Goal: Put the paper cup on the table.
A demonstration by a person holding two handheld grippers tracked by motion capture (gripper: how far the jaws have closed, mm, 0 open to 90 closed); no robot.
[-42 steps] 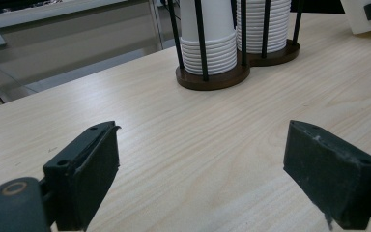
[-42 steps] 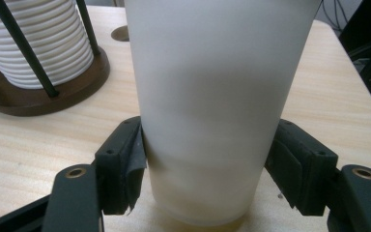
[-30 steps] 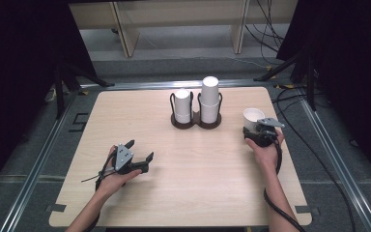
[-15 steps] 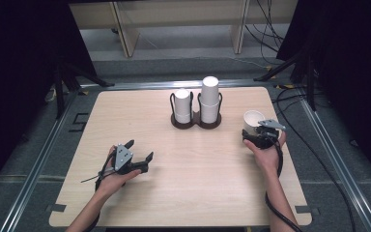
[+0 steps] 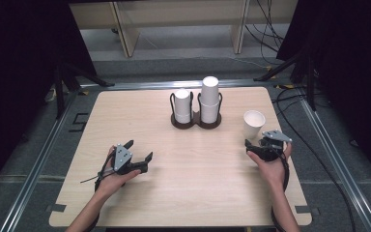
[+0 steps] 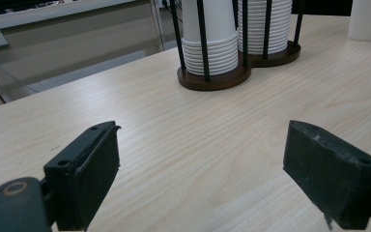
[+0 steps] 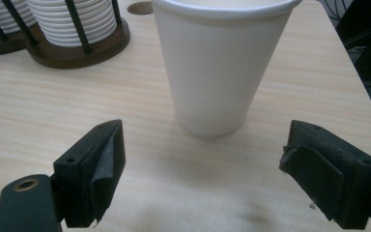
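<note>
Freed: smooth tapered paper cup (image 7: 220,63)

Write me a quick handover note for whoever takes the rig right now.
Right claw: open, just opened, nothing between its jaws; it sits just short of the cup.
Left claw: open, empty, resting low over the table, well away from the holder.
Things: one cup stands upright, mouth up, on the table at the right, apart from the holder. The holder keeps two stacks of cups upside down.
Done: one cup set down and let go.
Left: probably to pull the right claw clear; any further step is your call.
</note>
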